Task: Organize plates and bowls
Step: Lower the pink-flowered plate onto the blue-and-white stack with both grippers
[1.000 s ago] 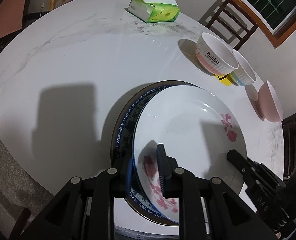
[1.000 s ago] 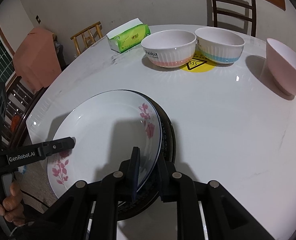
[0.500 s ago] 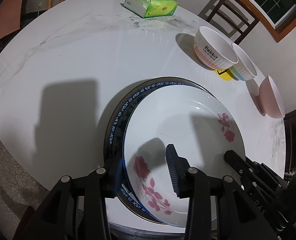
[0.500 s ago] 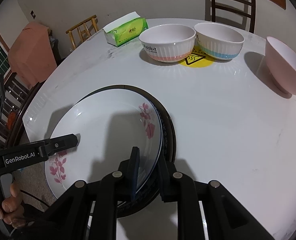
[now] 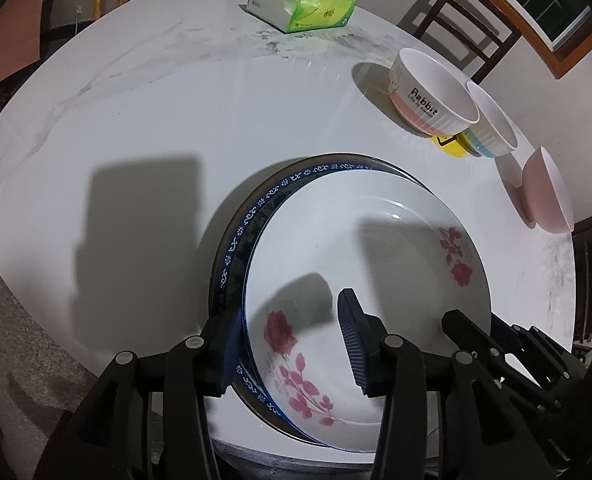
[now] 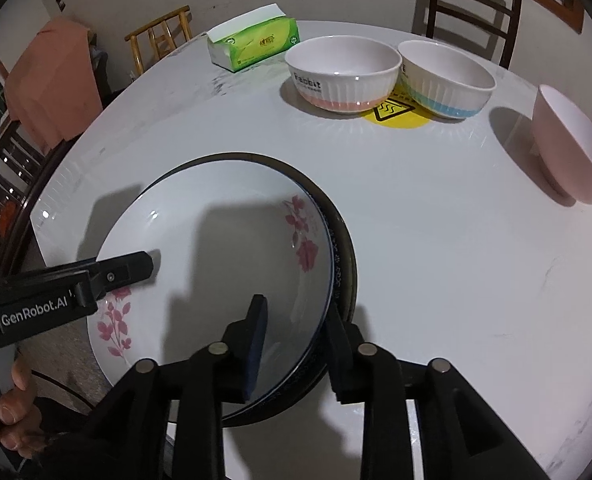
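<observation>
On the table: white flowered plate (image 5: 376,256) sits nested on a blue-rimmed plate (image 5: 251,216) near the front edge of the table (image 5: 155,120).
Left hand-held gripper (image 5: 291,344): jaws opening, astride the plate rims, released.
Right hand-held gripper (image 6: 296,340): jaws opening, plate edge between them, let go.
Done: plates stacked.
Left: three bowls, pink-banded (image 6: 344,74), blue-banded (image 6: 448,80), pink (image 6: 572,148), stand unstacked.
</observation>
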A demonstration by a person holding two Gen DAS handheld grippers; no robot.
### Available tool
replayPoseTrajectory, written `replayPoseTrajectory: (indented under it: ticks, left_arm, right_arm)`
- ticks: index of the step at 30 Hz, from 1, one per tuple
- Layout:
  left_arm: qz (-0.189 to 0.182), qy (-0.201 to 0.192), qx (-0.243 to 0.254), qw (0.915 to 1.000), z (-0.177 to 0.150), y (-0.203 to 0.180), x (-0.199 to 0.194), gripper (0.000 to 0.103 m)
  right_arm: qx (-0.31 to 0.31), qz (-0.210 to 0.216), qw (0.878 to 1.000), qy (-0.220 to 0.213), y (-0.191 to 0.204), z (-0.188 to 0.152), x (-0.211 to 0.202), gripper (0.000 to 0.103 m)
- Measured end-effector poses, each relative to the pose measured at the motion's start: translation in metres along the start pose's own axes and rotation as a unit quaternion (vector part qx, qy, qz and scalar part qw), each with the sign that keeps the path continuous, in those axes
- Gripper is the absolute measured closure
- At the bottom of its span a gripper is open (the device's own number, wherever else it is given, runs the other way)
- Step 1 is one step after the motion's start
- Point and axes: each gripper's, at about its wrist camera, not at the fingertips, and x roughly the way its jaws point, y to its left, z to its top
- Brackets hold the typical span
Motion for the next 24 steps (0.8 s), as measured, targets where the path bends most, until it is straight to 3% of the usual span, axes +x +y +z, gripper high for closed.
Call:
replayPoseTrajectory:
  ticks: [24]
  left_arm:
    - [0.019, -0.017, 0.008, 0.9997, 0.0011, 0.0003, -0.005, 0.061]
  right_arm:
    - [-0.015, -0.028, 0.999, -0.001, 0.0109, 0.0007, -0.0028, 0.067]
